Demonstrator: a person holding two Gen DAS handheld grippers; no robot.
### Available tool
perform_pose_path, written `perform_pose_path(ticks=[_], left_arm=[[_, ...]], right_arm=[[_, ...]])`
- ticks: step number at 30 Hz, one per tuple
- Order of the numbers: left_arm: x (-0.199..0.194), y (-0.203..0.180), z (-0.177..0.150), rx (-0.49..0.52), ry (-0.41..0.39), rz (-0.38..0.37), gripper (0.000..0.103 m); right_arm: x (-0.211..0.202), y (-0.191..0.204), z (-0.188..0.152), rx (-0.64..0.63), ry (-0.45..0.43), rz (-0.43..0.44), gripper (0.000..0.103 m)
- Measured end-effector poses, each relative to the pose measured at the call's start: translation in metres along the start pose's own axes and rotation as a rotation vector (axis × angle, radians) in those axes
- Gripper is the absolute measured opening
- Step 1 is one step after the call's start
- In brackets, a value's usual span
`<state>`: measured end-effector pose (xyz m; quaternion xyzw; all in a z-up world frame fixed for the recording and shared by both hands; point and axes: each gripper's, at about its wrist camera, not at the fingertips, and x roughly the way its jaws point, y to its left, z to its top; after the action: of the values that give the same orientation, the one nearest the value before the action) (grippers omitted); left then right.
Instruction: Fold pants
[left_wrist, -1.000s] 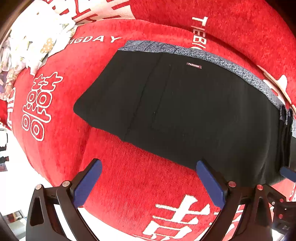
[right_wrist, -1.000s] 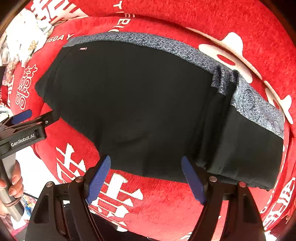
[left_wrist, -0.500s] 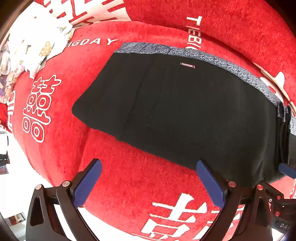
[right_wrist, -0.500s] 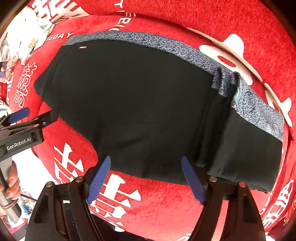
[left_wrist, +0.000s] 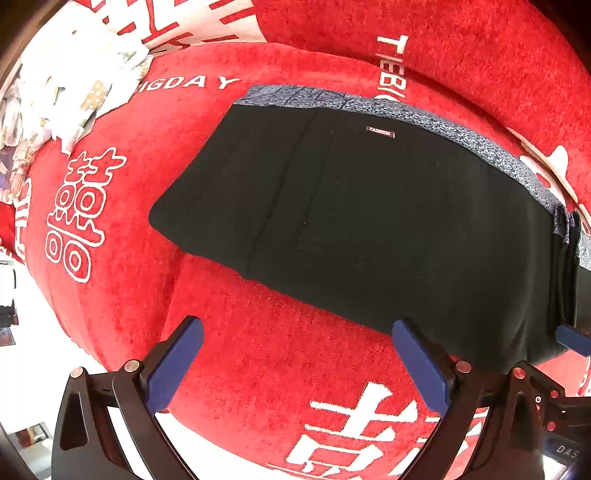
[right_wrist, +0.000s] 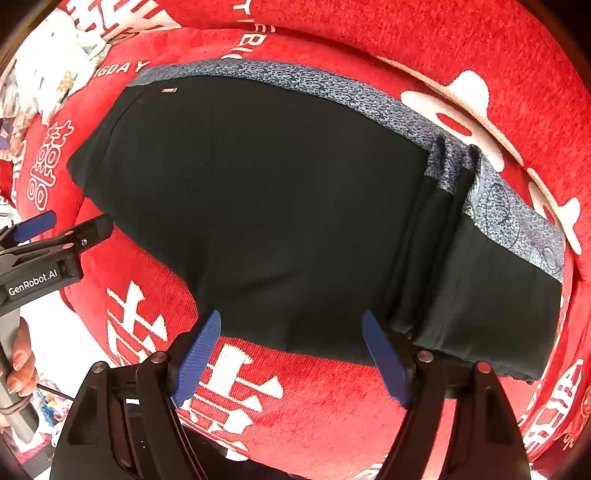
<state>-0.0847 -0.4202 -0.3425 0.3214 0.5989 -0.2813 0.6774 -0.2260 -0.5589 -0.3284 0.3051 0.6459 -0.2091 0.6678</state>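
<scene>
Black folded pants (right_wrist: 266, 206) lay flat on the red bedspread (left_wrist: 258, 369), long axis running parallel to its near edge. Left tool (left_wrist: 295, 363) and right tool (right_wrist: 291, 356) gaped wide, gripping nothing.

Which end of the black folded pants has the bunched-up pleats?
The right end of the black folded pants, where the bunched vertical pleats sit; the left end lies flat.
</scene>
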Motion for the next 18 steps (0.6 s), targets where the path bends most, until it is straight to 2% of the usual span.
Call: perform_pose_path(ticks=[9, 13, 18], left_arm=[[0.002, 0.01, -0.001, -0.021, 0.004, -0.017, 0.102], [0.003, 0.015, -0.001, -0.03, 0.003, -0.02, 0.102], [0.004, 0.023, 0.001, -0.039, 0.009, -0.015, 0.102]], right_arm=[[0.003, 0.011, 0.0, -0.01, 0.004, -0.014, 0.082], [0.003, 0.02, 0.001, -0.026, 0.001, -0.057, 0.082], [0.003, 0.032, 0.004, -0.062, -0.025, -0.158, 0.082]])
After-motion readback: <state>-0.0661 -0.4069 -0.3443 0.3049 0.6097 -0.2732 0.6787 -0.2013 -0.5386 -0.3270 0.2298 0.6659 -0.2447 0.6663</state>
